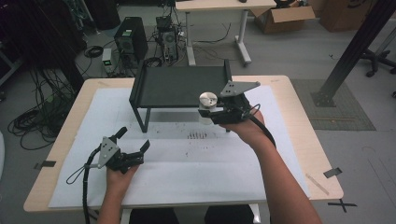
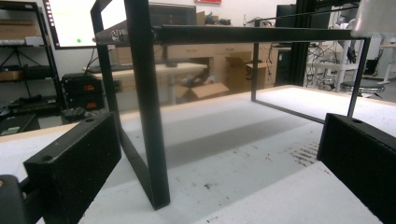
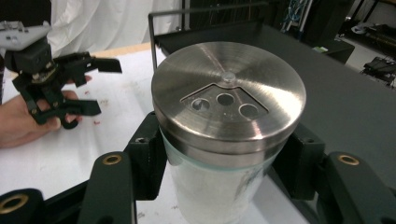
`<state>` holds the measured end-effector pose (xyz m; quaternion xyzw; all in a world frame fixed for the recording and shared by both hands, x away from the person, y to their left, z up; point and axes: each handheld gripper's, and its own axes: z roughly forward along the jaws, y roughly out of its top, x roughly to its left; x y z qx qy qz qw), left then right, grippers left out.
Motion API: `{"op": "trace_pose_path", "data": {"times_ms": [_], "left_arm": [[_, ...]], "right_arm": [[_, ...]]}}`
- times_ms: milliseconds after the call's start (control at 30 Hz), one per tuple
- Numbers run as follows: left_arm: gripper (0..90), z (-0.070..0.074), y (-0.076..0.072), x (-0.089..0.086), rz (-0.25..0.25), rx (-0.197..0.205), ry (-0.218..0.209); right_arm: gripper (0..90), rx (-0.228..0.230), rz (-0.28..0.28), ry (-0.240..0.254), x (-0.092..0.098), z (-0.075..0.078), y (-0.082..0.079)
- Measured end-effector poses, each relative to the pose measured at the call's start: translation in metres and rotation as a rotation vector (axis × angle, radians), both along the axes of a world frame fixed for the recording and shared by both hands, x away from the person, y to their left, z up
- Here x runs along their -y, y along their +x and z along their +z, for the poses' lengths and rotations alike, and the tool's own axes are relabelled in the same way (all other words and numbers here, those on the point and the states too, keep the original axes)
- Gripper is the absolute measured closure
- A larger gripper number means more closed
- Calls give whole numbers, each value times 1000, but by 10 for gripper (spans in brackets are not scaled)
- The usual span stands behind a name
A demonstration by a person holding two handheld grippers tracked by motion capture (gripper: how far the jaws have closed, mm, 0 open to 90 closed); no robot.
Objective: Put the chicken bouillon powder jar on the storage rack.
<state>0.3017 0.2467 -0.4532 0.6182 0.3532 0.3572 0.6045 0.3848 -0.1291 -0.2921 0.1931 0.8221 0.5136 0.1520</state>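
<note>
A glass shaker (image 1: 208,100) with a round steel lid and white powder inside hangs upright at the front right corner of the black rack (image 1: 177,86). My right gripper (image 1: 212,112) is shut on its glass body. In the right gripper view the lid (image 3: 229,93) shows three holes, and both pads (image 3: 147,158) press the jar just under it. My left gripper (image 1: 134,138) rests low over the paper at the front left, open with nothing between its jaws. The left gripper view looks past that gripper (image 2: 219,158) at the rack's front leg (image 2: 147,116), with the shaker (image 2: 376,18) at the top right.
White paper (image 1: 187,172) covers the wooden table (image 1: 299,93). Dark specks (image 1: 196,136) lie on the paper in front of the rack. Beyond the table stand a computer tower (image 1: 130,39), a desk (image 1: 219,7), cardboard boxes (image 1: 285,16) and a black post (image 1: 355,46).
</note>
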Motion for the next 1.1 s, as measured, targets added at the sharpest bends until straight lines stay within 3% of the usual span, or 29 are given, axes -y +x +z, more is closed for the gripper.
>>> {"op": "trace_pose_path", "data": {"times_ms": [300,1100], "left_arm": [[2,0,0,0,0,1,-1],[2,0,0,0,-1,0,-2]], "right_arm": [[429,3,-13,0,-4,17,10],[428,-16,-45,-10,-13,25,29]]}}
